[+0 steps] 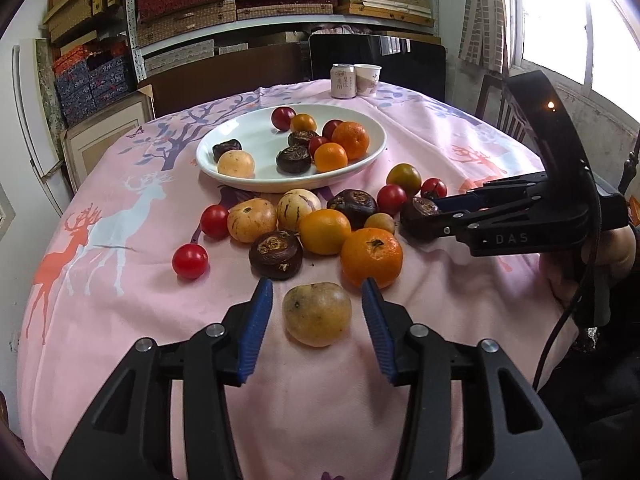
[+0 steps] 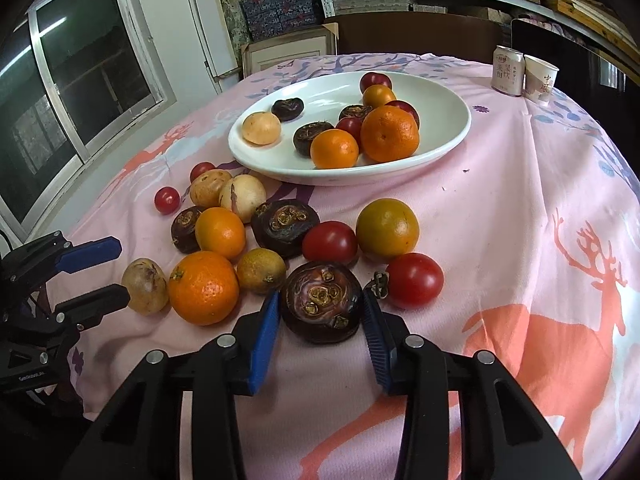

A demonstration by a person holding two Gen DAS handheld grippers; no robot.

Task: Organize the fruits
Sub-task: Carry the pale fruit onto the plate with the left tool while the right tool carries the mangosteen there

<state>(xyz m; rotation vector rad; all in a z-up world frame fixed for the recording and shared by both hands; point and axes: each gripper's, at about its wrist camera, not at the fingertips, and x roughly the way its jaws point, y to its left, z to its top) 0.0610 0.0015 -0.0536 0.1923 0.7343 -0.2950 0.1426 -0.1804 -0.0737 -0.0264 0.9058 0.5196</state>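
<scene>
A white plate (image 1: 256, 136) (image 2: 440, 120) at the table's middle holds oranges, tomatoes, dark water chestnuts and a pale fruit. More fruit lies loose on the pink deer-print cloth in front of it. My left gripper (image 1: 318, 281) (image 2: 118, 270) stands open around a yellowish-brown fruit (image 1: 317, 314) (image 2: 145, 286), with a small gap at each blue pad. My right gripper (image 2: 321, 295) (image 1: 420, 216) is shut on a dark water chestnut (image 2: 322, 312) (image 1: 422, 206) that rests on the cloth, both pads against its sides. A person's hand holds the right gripper's handle.
Close around the grippers lie a large orange (image 1: 371, 257) (image 2: 203, 288), a red tomato (image 2: 414, 280) and a small yellow fruit (image 2: 261, 276). A can (image 1: 343, 81) and a paper cup (image 1: 367, 79) stand at the far edge. Chairs and shelves are behind the table.
</scene>
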